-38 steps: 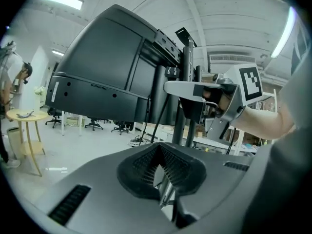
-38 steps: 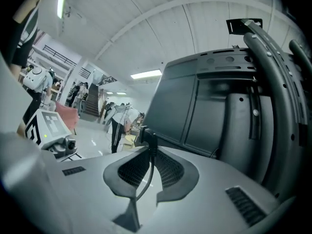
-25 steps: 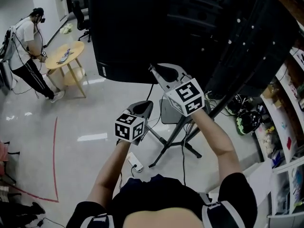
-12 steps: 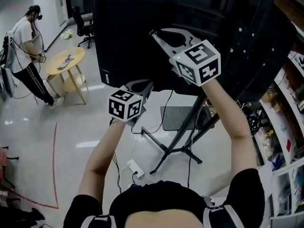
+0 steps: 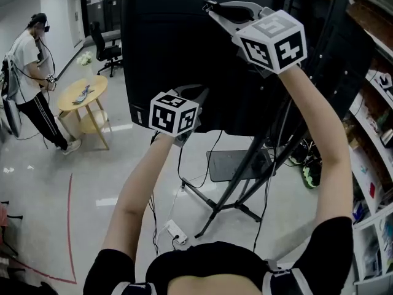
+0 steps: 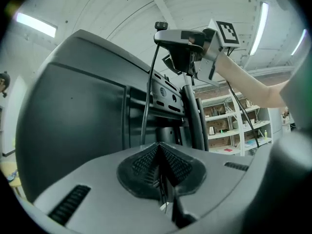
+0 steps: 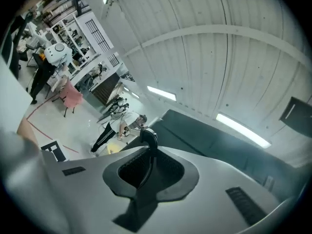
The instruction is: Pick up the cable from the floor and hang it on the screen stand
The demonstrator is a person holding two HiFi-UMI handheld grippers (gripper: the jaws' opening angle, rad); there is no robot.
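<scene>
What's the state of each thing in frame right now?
cable: held in the air between both grippers, not yet hung on the stand
left gripper: jaws shut on the cable
right gripper: jaws shut on the cable's plug end, higher than the left
screen: mounted on the stand, back toward the person; on or off can't tell
stand: upright on the floor
power strip: lying on the floor

screen (image 5: 178, 42) ahead — blocking, floor (image 5: 37, 189) (left) open
</scene>
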